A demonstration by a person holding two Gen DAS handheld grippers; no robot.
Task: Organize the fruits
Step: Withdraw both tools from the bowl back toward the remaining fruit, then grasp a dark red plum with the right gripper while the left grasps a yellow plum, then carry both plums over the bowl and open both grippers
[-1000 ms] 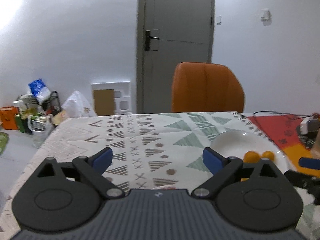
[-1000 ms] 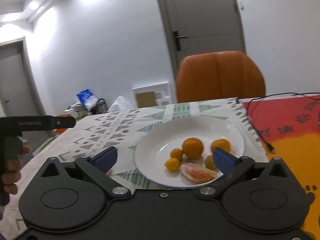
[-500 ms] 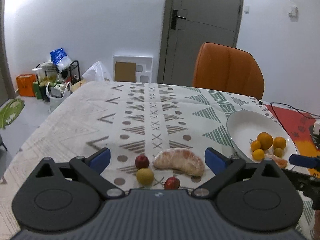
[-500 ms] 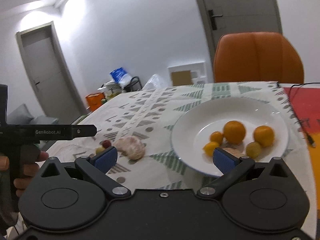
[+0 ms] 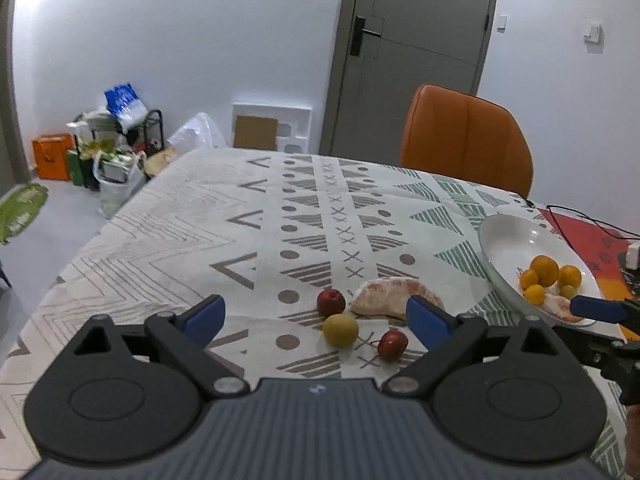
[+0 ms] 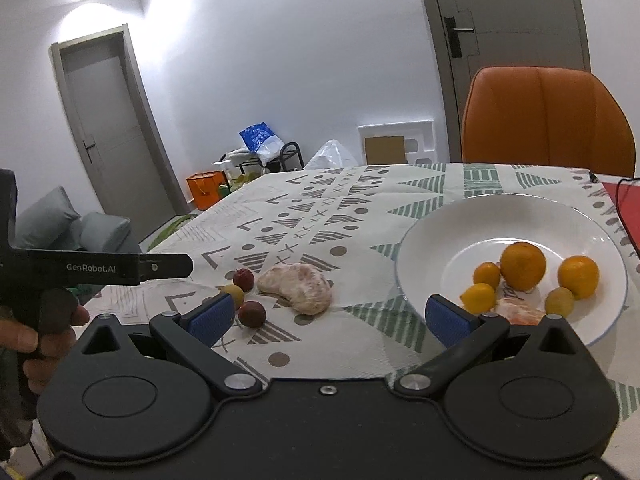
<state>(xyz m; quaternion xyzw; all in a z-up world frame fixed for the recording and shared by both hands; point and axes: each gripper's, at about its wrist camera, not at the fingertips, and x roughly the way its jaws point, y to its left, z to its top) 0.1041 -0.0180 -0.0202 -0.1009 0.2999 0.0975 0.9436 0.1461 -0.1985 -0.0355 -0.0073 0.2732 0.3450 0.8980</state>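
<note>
A peeled pomelo piece lies on the patterned tablecloth. Beside it are two small red fruits and a yellow-green one. A white plate at the right holds several oranges and a peeled segment. My left gripper is open and empty, just short of the loose fruits. My right gripper is open and empty, between the pomelo piece and the plate.
An orange chair stands at the table's far side. A red-and-orange mat with a black cable lies right of the plate. Bags and boxes sit on the floor at the left.
Both grippers have pulled back and tilted down. The loose fruits and pomelo piece have come into view and now sit closer in both views. Both stay open.
</note>
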